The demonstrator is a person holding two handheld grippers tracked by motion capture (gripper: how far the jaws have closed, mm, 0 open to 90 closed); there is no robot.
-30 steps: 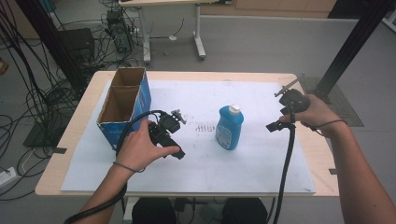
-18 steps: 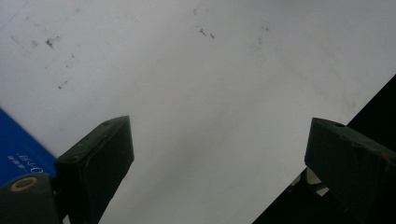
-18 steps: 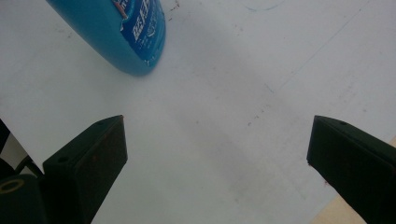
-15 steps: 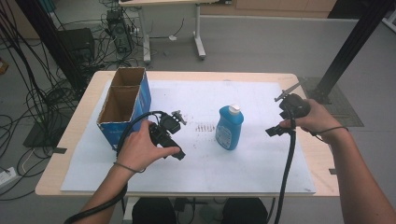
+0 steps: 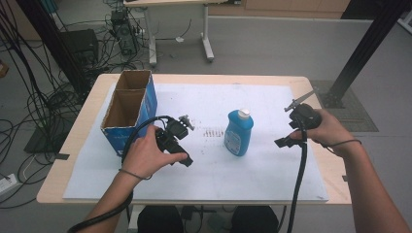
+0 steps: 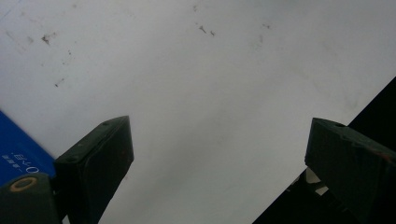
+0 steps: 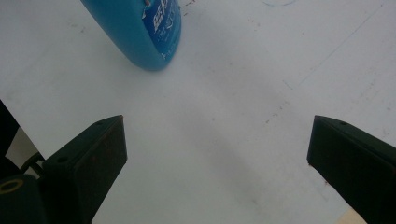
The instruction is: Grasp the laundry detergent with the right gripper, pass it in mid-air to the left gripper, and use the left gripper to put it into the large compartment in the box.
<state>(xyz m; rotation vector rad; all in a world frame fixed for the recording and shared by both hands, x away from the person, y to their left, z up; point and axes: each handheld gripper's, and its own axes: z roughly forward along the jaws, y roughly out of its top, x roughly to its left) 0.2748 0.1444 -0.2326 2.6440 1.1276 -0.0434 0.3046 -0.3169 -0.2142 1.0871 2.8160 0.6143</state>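
high view: a blue bottle [image 5: 238, 132] with a white cap stands upright near the middle of the white sheet [image 5: 252, 174] that covers the table [image 5: 68, 160]. the left gripper [image 5: 180, 127] is held low over the sheet, between the bottle and an open blue cardboard box [image 5: 127, 112] (two compartments, both apparently bare inside, though the view is too shallow to be sure). the right gripper [image 5: 297, 111] is held to the right of the bottle, well apart from it.

left gripper view: the jaws stand wide apart with bare sheet between them, nothing grasped; a blue corner of the box [image 6: 21, 154] shows at lower left.

right gripper view: the jaws are likewise spread and grasp nothing; the lower part of the bottle [image 7: 140, 32] lies ahead and to the left of the gap, clear of both jaws
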